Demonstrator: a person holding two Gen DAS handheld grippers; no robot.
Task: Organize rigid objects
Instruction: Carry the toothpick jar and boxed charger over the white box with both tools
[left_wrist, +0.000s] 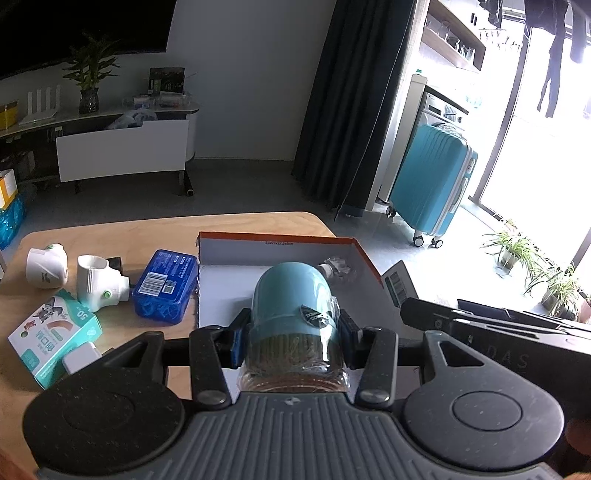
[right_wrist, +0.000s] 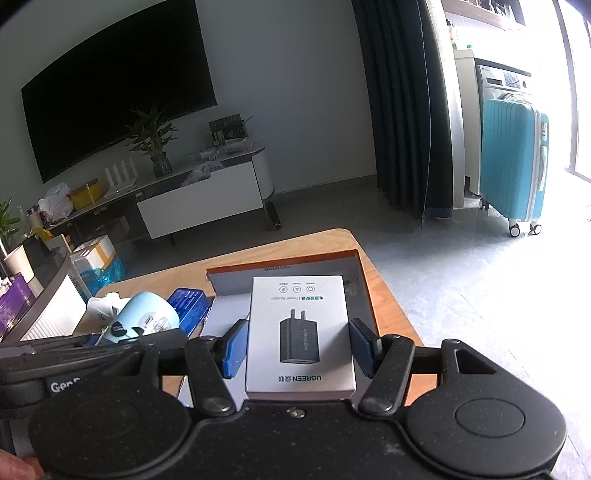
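Lowering teal jar (left_wrist: 291, 302) clamped by left gripper (left_wrist: 293, 341) into orange box (left_wrist: 365, 254) — gently, upright — while right gripper (right_wrist: 297, 349) gripping adapter box (right_wrist: 300, 332)

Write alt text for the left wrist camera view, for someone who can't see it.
The left claw grips a teal-capped jar above an open orange-edged box on a wooden table. Left of the box lie a blue case, two white plug-in devices and a teal carton.
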